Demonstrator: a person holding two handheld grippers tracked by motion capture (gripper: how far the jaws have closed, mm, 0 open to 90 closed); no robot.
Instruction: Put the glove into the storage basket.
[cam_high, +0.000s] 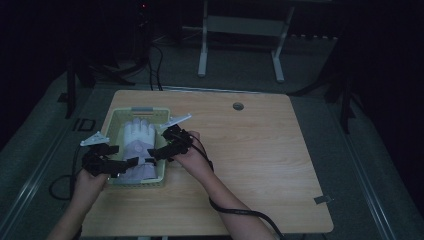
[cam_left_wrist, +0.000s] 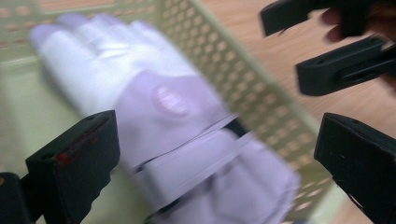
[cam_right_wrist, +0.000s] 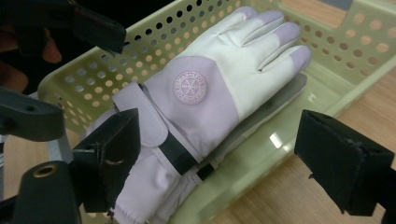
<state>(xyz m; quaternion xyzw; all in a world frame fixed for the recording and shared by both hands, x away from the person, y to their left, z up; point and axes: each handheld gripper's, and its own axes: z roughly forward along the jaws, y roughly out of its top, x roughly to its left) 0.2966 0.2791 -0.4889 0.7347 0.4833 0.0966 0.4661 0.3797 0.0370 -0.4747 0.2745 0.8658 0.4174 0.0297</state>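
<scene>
Jaws spread wide on my left gripper (cam_high: 131, 164) and right gripper (cam_high: 152, 155), pinching nothing; glove (cam_right_wrist: 210, 93) lies in basket (cam_right_wrist: 345, 56).

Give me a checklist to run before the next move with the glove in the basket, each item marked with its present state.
1. Glove lies inside the basket, fingers toward the far wall: ok.
2. Glove cuff fully inside the basket: not ok; it overhangs the near rim.
3. Left gripper open, pads off the glove: ok.
4. Right gripper open, nothing pinched between its jaws: ok.
5. Basket rests flat on the table: ok.
6. Second glove under the top one: cannot tell; a grey layer shows beneath.
</scene>
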